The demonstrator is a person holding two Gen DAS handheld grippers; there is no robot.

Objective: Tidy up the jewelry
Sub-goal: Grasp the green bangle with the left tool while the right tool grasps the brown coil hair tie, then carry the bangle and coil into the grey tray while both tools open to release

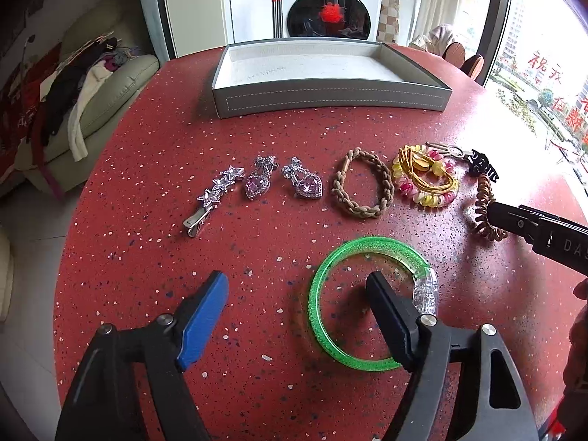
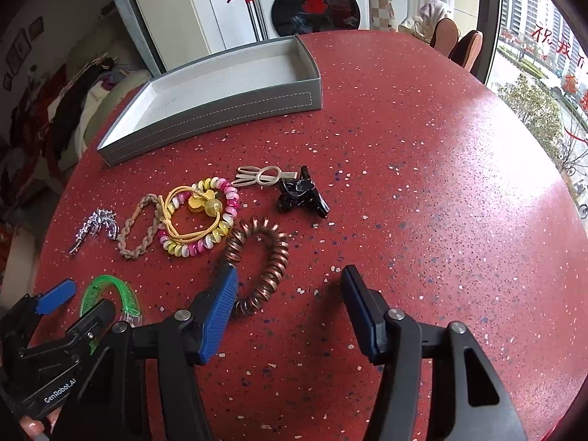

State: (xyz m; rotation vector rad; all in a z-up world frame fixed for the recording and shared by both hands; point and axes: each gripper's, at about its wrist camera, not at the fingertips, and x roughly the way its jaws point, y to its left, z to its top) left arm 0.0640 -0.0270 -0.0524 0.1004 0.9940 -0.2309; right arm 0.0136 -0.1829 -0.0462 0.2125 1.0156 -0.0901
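Note:
A grey tray (image 1: pixel 330 95) with a white inside stands empty at the back of the red table. In front of it lie a star hair clip (image 1: pixel 217 191), two pink heart pieces (image 1: pixel 279 183), a braided tie (image 1: pixel 362 188), a yellow and pink coil tie (image 1: pixel 426 180), a beige clip (image 2: pixel 262 175), a black claw clip (image 2: pixel 301 193) and a copper spiral tie (image 2: pixel 264 261). My left gripper (image 1: pixel 297 294) is open, its right finger over the green bangle (image 1: pixel 330 327). My right gripper (image 2: pixel 290 294) is open, its left finger over the copper tie's near edge.
The red speckled table (image 2: pixel 422 191) stretches to the right of the jewelry. A sofa with clothes (image 1: pixel 84 92) stands left of the table. A washing machine (image 1: pixel 330 3) and a window are beyond it. Chairs (image 2: pixel 455 44) stand at the far right edge.

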